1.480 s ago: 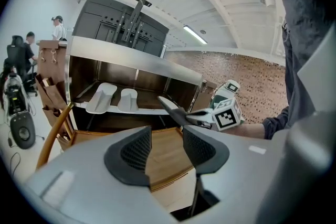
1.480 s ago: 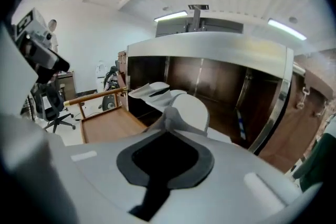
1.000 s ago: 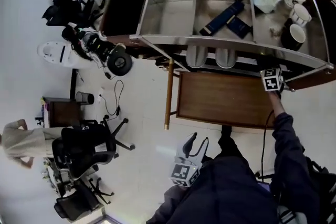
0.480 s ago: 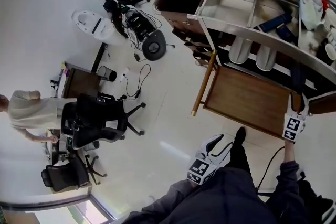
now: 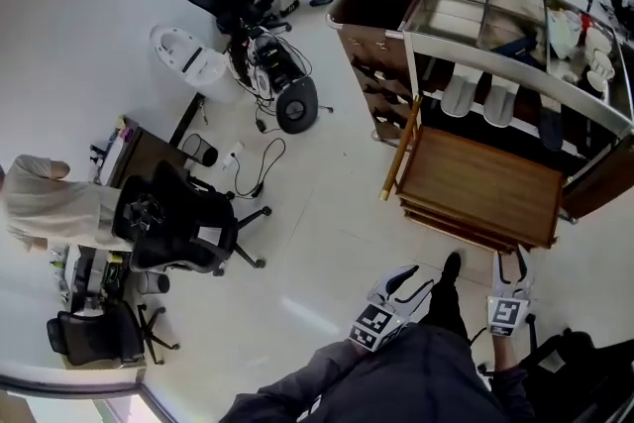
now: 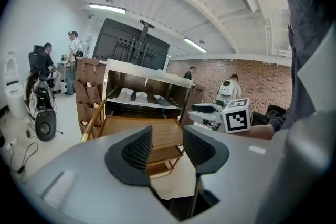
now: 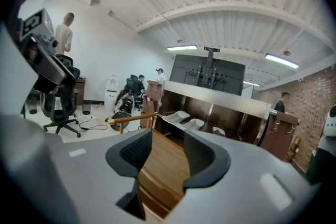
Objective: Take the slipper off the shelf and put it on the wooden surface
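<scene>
Two white slippers [image 5: 461, 95] and a dark slipper [image 5: 552, 120] lie side by side on the low board of the metal shelf [image 5: 515, 64]. In front of it stands the wooden surface [image 5: 480, 185], bare. Both grippers hover over the floor close to my body, short of the wooden surface. My left gripper [image 5: 416, 277] is open and empty. The jaws of my right gripper [image 5: 511, 260] stand wide and are closing, with nothing between them. The left gripper view looks past its jaws [image 6: 167, 144] at the slippers [image 6: 126, 94]. The right gripper [image 7: 168, 149] faces the wooden surface [image 7: 168, 165].
A black office chair [image 5: 173, 223] and a small desk [image 5: 149, 149] stand left. Cables and a wheeled machine [image 5: 292, 99] lie on the white floor. People stand far left and at the back. Cups and a bag crowd the shelf top [image 5: 584, 45].
The view has pulled back from the shelf. My right gripper came away from the shelf's right end, opened, and now sits near my body. The left gripper has stayed low.
</scene>
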`<state>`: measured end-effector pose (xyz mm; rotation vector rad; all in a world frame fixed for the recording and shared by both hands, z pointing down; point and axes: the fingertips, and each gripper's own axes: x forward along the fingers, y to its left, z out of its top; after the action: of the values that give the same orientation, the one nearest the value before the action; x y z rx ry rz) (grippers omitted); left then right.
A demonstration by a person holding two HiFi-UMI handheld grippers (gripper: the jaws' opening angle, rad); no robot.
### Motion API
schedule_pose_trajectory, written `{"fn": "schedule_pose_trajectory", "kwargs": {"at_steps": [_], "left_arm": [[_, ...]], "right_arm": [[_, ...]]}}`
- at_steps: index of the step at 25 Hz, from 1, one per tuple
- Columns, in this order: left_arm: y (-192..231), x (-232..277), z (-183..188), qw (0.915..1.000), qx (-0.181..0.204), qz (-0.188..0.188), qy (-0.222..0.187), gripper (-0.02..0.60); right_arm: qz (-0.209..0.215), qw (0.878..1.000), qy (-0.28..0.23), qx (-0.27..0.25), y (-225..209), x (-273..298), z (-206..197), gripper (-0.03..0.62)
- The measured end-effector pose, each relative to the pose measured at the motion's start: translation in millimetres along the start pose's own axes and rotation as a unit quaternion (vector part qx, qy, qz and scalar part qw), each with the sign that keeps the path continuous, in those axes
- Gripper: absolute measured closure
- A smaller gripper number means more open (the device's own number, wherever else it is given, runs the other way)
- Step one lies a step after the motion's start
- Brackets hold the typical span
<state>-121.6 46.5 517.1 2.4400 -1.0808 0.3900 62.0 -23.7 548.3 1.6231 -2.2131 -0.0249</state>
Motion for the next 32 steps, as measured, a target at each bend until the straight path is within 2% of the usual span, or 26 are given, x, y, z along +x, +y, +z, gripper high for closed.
{"fn": "schedule_pose_trajectory", "kwargs": {"at_steps": [3, 6, 8, 11, 13, 14, 15, 17, 23, 32], "left_arm": [[-14.0, -18.9, -0.1, 1.0, 0.008, -0.002, 0.005, 0.38], [-35.1, -27.0, 2.3, 0.9997, 0.025, 0.005, 0.003, 0.382], [-47.7, -25.4, 6.3, 0.9993, 0.035, 0.012, -0.004, 0.382], [-56.5, -11.9, 25.5, 0.9977, 0.044, 0.035, -0.039, 0.382], [-58.8, 3.1, 40.0, 0.9953, 0.049, 0.049, -0.067, 0.382], [-64.8, 8.4, 43.4, 0.9948, 0.048, 0.05, -0.074, 0.382], [-72.3, 13.0, 43.3, 0.9949, 0.048, 0.049, -0.074, 0.382], [-83.4, 22.3, 38.7, 0.9956, 0.048, 0.047, -0.064, 0.382], [-84.2, 34.5, 25.8, 0.9968, 0.042, 0.057, -0.037, 0.382], [-82.0, 16.1, -2.4, 0.9966, 0.052, 0.061, -0.021, 0.382]], "right_arm": [[0.009, 1.0, -0.007, 0.006, 23.7, -31.1, 9.1, 0.407], [0.011, 0.999, -0.033, 0.002, 21.2, -55.9, 20.7, 0.408], [0.005, 1.0, -0.031, 0.002, 9.1, -74.6, 26.7, 0.408], [-0.014, 1.0, -0.016, 0.008, -26.4, -93.1, 33.0, 0.416], [-0.036, 0.998, -0.051, 0.025, -50.9, -98.7, 42.0, 0.46], [-0.046, 0.996, -0.06, 0.04, -59.7, -107.3, 40.3, 0.502], [-0.054, 0.996, -0.054, 0.051, -67.0, -118.1, 32.6, 0.537], [-0.062, 0.996, -0.026, 0.054, -80.5, -135.4, 12.1, 0.565], [-0.07, 0.996, 0.018, 0.051, -102.3, -149.7, -28.0, 0.572], [-0.061, 0.996, 0.023, 0.06, -71.7, -164.6, -36.2, 0.582]]}}
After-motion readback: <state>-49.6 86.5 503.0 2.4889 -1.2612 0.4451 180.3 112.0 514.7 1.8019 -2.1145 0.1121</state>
